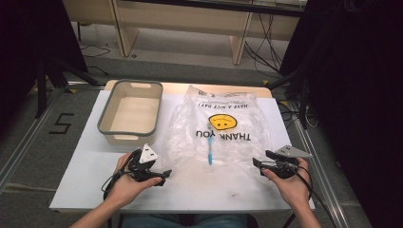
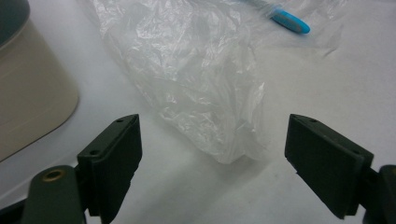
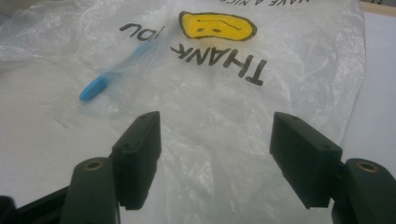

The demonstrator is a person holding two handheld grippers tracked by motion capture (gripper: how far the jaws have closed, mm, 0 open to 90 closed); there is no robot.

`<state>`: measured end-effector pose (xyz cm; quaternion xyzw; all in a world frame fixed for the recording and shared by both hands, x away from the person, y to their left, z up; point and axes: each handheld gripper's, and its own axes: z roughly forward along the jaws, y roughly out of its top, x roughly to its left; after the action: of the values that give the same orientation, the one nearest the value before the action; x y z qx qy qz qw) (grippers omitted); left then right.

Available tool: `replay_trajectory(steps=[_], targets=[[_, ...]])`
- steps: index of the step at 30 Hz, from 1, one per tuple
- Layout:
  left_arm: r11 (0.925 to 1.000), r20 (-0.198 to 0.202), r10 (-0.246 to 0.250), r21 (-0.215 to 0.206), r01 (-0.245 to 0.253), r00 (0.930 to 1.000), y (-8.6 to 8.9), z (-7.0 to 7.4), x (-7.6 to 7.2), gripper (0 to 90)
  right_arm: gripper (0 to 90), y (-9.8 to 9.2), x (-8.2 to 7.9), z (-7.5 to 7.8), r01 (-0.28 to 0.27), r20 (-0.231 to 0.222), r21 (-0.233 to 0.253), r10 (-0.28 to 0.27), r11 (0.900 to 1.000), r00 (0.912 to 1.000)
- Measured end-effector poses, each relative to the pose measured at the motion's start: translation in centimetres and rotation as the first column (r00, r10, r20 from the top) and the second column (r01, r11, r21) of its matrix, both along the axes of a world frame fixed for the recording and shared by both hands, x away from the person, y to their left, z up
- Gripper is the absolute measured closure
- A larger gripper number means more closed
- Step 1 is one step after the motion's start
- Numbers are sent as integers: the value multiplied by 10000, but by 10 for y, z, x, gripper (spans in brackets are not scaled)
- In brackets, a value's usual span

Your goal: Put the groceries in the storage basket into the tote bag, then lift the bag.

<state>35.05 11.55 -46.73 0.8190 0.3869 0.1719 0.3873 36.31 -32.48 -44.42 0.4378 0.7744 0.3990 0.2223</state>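
Note:
A clear plastic bag (image 1: 216,118) printed with "THANK YOU" and a yellow face lies flat on the white table (image 1: 85,156). A blue toothbrush (image 1: 209,149) sticks out of the bag's near edge, its handle end (image 3: 93,88) bare on the table. My left gripper (image 1: 161,175) rests at the near left, open, aimed at a crumpled corner of the bag (image 2: 224,140). At the near right my right gripper (image 1: 260,159) is open too, its jaws spread over the edge of the bag (image 3: 215,140). Nothing sits between either pair of jaws.
A beige tub with a grey rim (image 1: 107,121) stands empty at the back left of the table; its wall (image 2: 28,88) shows close by in the left gripper view. The near strip of table between the hands is bare. Dark stands and cables flank the table.

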Motion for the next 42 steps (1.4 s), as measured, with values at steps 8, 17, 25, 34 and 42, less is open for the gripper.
replay_trajectory(steps=[8, 17, 25, 34, 42], targets=[[9999, 70, -148, 14, 148, 9999, 2, -1, 1, 178, 323, -1, -5, -1, 165, -8, -123, -165, 9998, 9999], [9998, 85, -172, 23, 172, 9998, 1, -3, 2, 186, 320, -3, -6, -1, 334, 89, 23, -334, 9994, 9994], [9999, 112, -125, 71, 124, 9999, 2, -3, 2, 191, 321, -3, -6, -1, 404, 89, -11, -404, 9992, 9991], [9998, 59, -175, 115, 175, 9998, 1, -4, 3, 191, 320, -5, -7, -1, 430, 63, 3, -430, 9991, 9991], [10000, -29, -3, 96, 3, 10000, 2, -4, 3, 218, 320, -8, -10, 0, 433, 48, -25, -433, 9991, 9990]])
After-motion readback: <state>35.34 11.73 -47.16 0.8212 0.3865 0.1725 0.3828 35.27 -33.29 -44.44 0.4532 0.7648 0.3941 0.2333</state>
